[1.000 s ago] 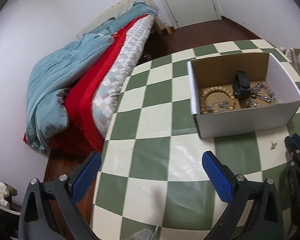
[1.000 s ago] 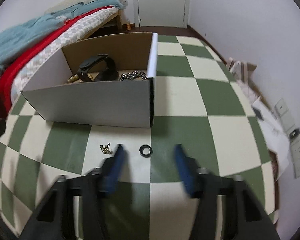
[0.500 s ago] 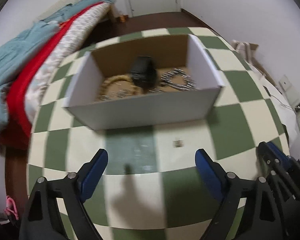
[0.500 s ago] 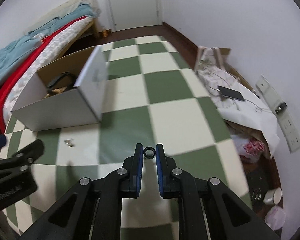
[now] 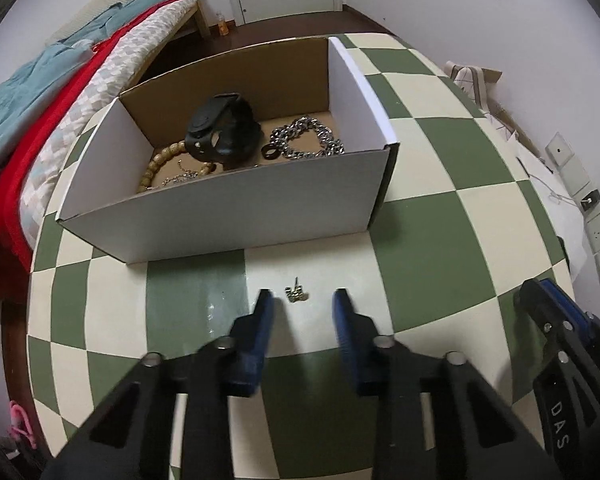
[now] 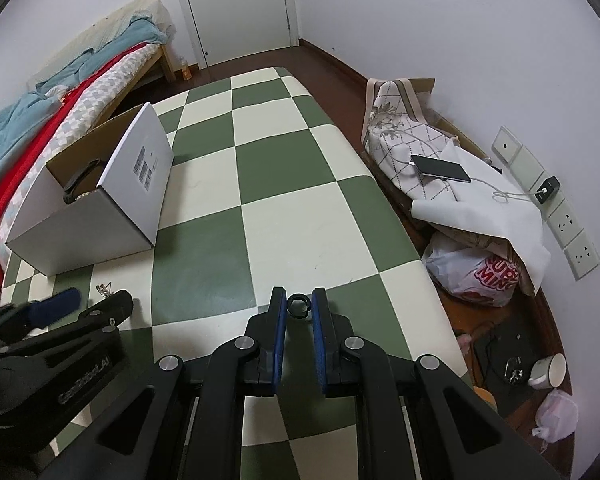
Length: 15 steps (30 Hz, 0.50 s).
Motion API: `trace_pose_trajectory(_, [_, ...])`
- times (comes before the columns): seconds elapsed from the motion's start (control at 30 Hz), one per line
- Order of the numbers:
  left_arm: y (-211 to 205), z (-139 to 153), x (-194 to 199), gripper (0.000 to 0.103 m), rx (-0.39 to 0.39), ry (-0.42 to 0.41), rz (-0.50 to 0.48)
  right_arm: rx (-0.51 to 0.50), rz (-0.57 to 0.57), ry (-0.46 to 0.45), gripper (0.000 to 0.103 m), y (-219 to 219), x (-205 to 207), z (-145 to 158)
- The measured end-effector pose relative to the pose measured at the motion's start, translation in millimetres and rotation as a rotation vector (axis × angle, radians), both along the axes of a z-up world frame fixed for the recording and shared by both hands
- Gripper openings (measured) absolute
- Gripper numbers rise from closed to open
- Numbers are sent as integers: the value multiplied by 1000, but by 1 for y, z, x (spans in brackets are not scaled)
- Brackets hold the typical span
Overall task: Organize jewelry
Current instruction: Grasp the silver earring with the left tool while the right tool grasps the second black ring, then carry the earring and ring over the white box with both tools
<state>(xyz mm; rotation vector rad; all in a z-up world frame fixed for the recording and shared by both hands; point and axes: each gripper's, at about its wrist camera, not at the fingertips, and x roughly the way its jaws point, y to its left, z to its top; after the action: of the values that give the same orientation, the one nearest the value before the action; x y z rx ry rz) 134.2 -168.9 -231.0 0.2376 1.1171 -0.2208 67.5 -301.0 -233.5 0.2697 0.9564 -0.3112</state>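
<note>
A white cardboard box (image 5: 228, 204) stands on the checkered table and holds a black watch (image 5: 222, 130), a wooden bead bracelet (image 5: 160, 164), a silver chain (image 5: 308, 142) and a black ring (image 5: 269, 153). A small brass earring (image 5: 296, 294) lies on the table just in front of the box. My left gripper (image 5: 302, 308) is open, low over the table, its fingers on either side of the earring. My right gripper (image 6: 299, 307) is shut on a black ring (image 6: 299, 306) and holds it above the table, right of the box (image 6: 84, 224).
A bed with blue and red blankets (image 5: 40, 92) lies left of the table. On the floor to the right are a phone on cloth (image 6: 440, 168), plastic bags (image 6: 476, 276) and a cup (image 6: 550, 370). Wall sockets (image 6: 568, 220) are at the far right.
My left gripper swung toward the box, dropped to the table and narrowed around the earring. My right gripper closed on the black ring and lifted it away to the right.
</note>
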Motion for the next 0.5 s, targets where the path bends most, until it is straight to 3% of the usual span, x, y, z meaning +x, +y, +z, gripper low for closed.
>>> trace_pose_trajectory(0.13, [-2, -1, 0, 6, -4, -4, -11, 1, 0, -6, 13, 1, 0, 2])
trace_pose_trajectory(0.5, [4, 14, -6, 6, -21, -45, -21, -8, 8, -29, 14, 5, -4, 15])
